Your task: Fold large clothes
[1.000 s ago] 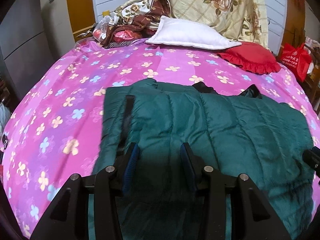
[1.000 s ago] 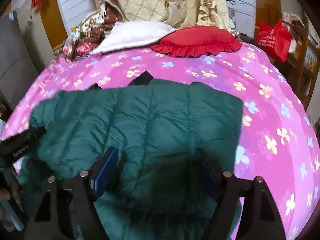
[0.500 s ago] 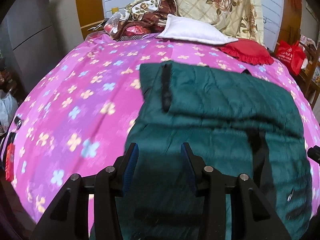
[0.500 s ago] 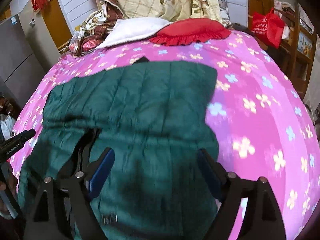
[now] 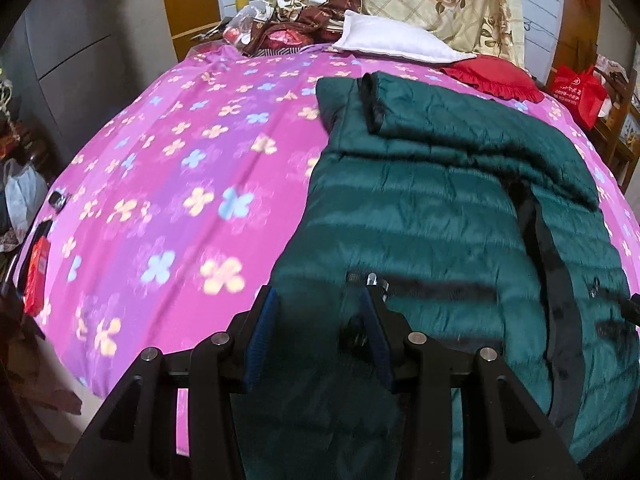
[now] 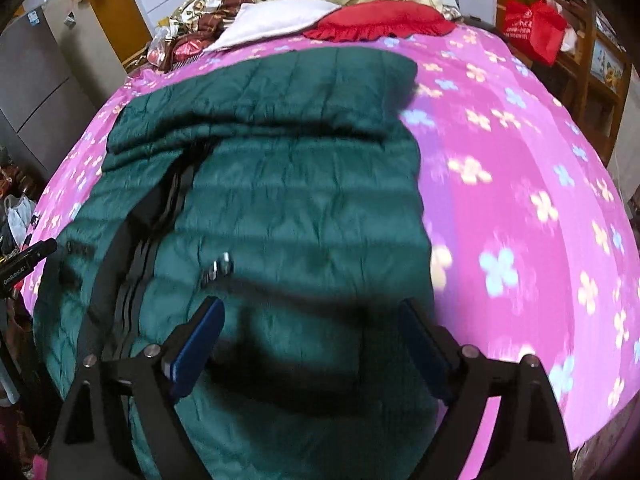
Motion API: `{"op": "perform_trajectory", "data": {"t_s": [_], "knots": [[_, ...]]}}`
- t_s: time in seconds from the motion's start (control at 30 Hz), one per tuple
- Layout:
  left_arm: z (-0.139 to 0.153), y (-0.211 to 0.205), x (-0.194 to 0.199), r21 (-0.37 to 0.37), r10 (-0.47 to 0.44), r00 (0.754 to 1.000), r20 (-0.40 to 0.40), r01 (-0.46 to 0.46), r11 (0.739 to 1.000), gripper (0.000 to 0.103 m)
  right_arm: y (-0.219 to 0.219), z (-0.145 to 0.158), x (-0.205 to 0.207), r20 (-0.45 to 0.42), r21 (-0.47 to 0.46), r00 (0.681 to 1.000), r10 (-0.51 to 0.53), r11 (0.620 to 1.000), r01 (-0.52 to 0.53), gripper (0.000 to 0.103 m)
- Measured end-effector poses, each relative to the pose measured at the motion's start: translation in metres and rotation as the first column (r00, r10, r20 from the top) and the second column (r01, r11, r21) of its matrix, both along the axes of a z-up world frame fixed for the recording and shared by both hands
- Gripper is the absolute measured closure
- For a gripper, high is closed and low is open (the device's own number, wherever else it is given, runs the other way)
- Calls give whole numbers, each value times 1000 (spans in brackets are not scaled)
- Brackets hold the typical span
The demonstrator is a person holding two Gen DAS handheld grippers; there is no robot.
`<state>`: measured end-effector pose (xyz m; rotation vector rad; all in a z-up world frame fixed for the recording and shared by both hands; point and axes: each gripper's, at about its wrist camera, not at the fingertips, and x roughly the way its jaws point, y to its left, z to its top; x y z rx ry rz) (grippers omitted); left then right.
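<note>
A dark green quilted puffer jacket lies on the pink flowered bedspread, front up, with its zipper open and sleeves folded across the top. It also fills the right wrist view. My left gripper is open and empty above the jacket's near left hem. My right gripper is wide open and empty above the near right hem. The tip of the other gripper shows at the left edge of the right wrist view.
A white pillow and a red ruffled cushion lie at the head of the bed, with piled bedding behind. A red bag stands at the right. Grey cabinets stand left. A red packet lies at the bed's left edge.
Both grippers have pulled back toward the foot of the bed. The jacket's lower half and zipper have come into view. Both grippers stay open.
</note>
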<state>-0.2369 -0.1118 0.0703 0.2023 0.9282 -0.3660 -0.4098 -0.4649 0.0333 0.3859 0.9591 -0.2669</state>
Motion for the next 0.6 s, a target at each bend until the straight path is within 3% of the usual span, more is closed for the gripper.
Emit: {"op": "perform_trajectory", "data": {"t_s": [0.6], "knots": [[-14,44,-38,6,10,999,-54,-10,1000,81,16,2,-58,-42,-24,999,4,1000,-5,8]]}}
